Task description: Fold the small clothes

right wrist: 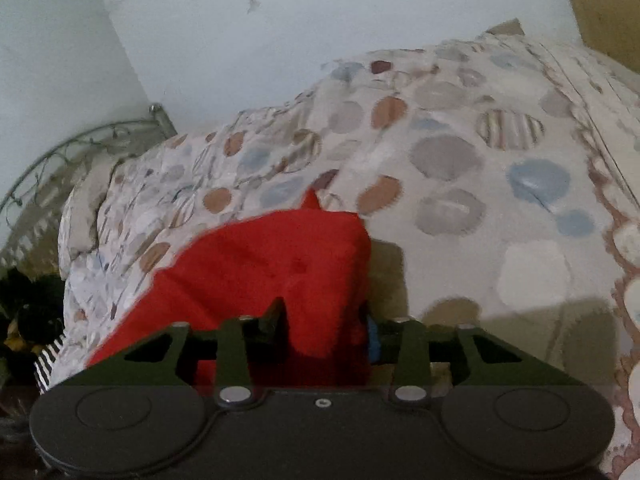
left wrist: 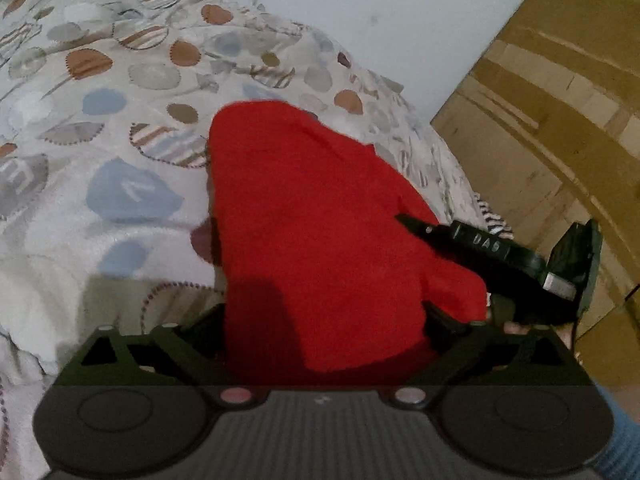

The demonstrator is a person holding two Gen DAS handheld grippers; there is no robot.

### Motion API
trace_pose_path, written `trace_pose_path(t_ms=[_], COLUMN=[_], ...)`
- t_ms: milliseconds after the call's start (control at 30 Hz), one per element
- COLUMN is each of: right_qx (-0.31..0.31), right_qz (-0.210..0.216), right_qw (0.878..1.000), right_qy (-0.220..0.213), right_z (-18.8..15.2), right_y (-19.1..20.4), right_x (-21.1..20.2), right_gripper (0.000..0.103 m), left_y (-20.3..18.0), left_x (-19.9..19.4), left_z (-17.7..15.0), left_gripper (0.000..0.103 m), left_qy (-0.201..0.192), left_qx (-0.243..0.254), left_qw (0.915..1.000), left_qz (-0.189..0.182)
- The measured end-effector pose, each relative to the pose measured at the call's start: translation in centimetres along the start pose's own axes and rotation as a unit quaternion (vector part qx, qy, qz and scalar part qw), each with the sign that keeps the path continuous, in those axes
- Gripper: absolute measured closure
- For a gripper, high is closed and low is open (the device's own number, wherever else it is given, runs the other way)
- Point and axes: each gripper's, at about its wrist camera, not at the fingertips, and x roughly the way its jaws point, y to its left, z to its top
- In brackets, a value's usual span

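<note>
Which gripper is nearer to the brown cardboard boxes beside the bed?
Right. The right gripper sits at the edge of the red garment that faces the brown cardboard boxes; the left gripper is over the same garment, further from them.

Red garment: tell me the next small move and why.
Probably lay the red garment flat on the bedspread and let go: it hangs bunched between the right gripper's fingers, while the left gripper stands wide open around it, gripping nothing.
</note>
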Motion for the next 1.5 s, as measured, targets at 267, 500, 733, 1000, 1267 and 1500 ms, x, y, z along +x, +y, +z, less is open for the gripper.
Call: trace_pose_path(t_ms=[267,500,733,1000,1267,1500], right_qx=[0.007,0.008,-0.047,-0.092,-0.136,-0.154], right_qz=[-0.008,-0.023,-0.038,-0.036,-0.025,-0.03], right_qw=[1.0,1.0,0.998,0.992,0.982,0.973], right_qy=[-0.004,-0.01,-0.031,-0.075,-0.131,-0.167], right_z=[-0.2,-0.9,-1.7,-2.0,-2.9,-4.9], right_y=[-1.4,-1.7,0.0,2.7,5.7,7.4], right_x=[-1.2,-3.1,-6.7,-12.1,-18.0,-22.9], right_gripper=[0.047,0.032,0.012,0.001,0.001,0.001], left_y=[-0.1,-1.8,-5.1,-8.5,-11.0,-13.0], left_x=[1.1,-0.2,-3.1,-7.6,-12.9,-17.2], left_z=[-0.7,-0.9,-0.7,-1.7,-3.4,-5.9], left_gripper=[0.0,0.0,0.001,0.001,0.001,0.001], left_qy=[0.008,-0.009,-0.042,-0.075,-0.141,-0.184], left_qx=[-0.023,-0.028,0.008,0.044,0.065,0.08], left_qw=[0.9997,0.9984,0.9916,0.9846,0.9725,0.962], left_qz=[-0.003,0.049,0.122,0.152,0.174,0.185])
